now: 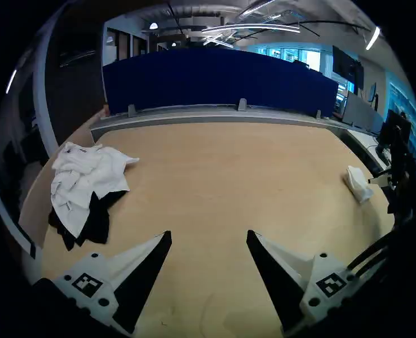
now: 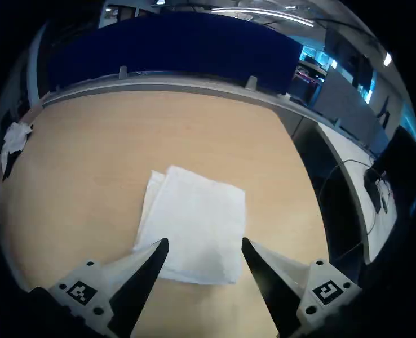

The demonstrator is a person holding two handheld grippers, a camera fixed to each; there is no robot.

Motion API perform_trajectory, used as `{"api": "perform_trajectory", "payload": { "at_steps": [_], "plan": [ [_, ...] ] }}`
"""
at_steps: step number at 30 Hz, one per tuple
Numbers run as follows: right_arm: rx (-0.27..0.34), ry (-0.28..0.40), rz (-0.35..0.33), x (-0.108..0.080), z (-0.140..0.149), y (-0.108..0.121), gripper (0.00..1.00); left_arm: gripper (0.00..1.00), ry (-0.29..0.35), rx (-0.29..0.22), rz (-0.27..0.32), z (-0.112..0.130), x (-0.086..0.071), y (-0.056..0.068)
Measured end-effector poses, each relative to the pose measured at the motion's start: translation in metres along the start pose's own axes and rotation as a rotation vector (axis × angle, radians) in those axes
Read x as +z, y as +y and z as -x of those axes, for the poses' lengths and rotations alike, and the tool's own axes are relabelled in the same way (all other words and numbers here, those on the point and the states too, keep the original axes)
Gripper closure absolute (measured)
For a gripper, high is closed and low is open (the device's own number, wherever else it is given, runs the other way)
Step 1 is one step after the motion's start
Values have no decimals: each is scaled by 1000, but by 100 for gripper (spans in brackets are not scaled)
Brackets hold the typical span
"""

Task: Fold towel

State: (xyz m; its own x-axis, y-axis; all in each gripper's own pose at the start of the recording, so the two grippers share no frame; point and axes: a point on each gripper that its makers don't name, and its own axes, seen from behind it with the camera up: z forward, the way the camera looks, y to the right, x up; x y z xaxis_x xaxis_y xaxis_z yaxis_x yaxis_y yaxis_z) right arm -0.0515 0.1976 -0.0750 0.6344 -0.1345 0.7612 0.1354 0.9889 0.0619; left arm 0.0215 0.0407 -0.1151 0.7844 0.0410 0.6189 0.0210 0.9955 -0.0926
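In the left gripper view, the left gripper (image 1: 208, 231) hangs over bare wood near the front edge of the desk (image 1: 225, 169). Its jaws are spread wide and hold nothing. Near the desk's left edge lies a rumpled heap, a white cloth (image 1: 87, 174) on top of a black cloth (image 1: 95, 222). Close to the right edge lies the folded white towel (image 1: 357, 183), small and well apart from this gripper. A blue partition (image 1: 219, 79) runs along the back edge.

In the right gripper view, the right gripper (image 2: 204, 240) is also wide open and empty. Its fingertips sit either side of the near edge of the towel (image 2: 197, 228), though I cannot tell whether they touch it. The towel lies flat on the desk (image 2: 151, 135) as a neat layered rectangle, with one under-layer peeking out along its left side. The heap (image 2: 13, 138) shows far off at the left edge.

The towel looks folded already, so the step in hand is probably a last halving or the release. Another fold would call for pinching the near edge and carrying it over to the far edge. Otherwise the next cloth waits in the heap.

No brand or writing can be read. The fingers carry only a square black-and-white marker (image 1: 88, 283) each
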Motion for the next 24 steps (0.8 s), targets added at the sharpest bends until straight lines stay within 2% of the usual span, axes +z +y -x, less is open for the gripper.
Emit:
{"api": "perform_trajectory", "payload": {
  "at_steps": [9,15,24],
  "plan": [
    [18,-40,-49,18,26,-25,0,1,-6,3,-15,6,-2,-7],
    [24,-73,-45,29,46,-26,0,1,-12,2,-26,11,-3,-13],
    [-6,-57,-39,25,37,-26,0,1,-10,-1,-31,9,-3,-14]
  ]
}}
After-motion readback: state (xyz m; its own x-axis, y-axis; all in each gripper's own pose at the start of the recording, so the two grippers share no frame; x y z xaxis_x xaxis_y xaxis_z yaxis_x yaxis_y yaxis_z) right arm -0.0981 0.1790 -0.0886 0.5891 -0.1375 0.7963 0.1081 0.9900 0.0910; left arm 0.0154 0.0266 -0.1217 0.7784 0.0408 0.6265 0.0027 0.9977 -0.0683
